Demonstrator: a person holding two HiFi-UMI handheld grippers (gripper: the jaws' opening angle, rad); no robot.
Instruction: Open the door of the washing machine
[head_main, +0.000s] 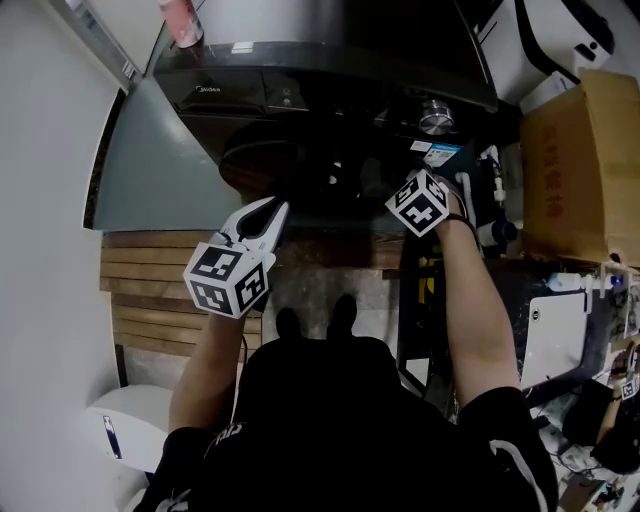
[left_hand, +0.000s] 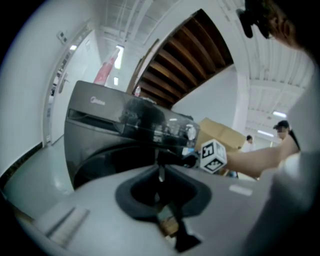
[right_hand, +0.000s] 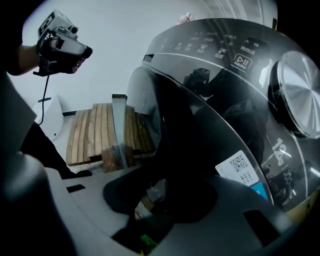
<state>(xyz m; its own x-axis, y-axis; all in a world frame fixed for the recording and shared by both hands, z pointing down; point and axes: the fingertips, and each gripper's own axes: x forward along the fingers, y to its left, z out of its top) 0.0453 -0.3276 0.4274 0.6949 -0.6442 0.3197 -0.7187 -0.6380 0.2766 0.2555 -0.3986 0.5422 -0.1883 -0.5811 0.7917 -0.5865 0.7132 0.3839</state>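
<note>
Nearest, the left gripper (head_main: 271, 213) hangs in front of the washing machine (head_main: 330, 88), apart from it, its jaws narrow, almost together, with nothing between them. Just beyond, the right gripper (head_main: 414, 186) tilts down at the right edge of the round door (head_main: 262, 160). Its jaws stand partly apart with the dark rim between them, and it is too dark to tell whether they press it. The door lies closed against the machine's front. 1 pink bottle (head_main: 181, 22) stands on top.

Washing machine (head_main: 300, 70) upper centre; bottle (head_main: 181, 22) on its top, upper left. Pallet (head_main: 145, 290) lower left of machine. Cardboard box (head_main: 585, 160) at right edge.
</note>
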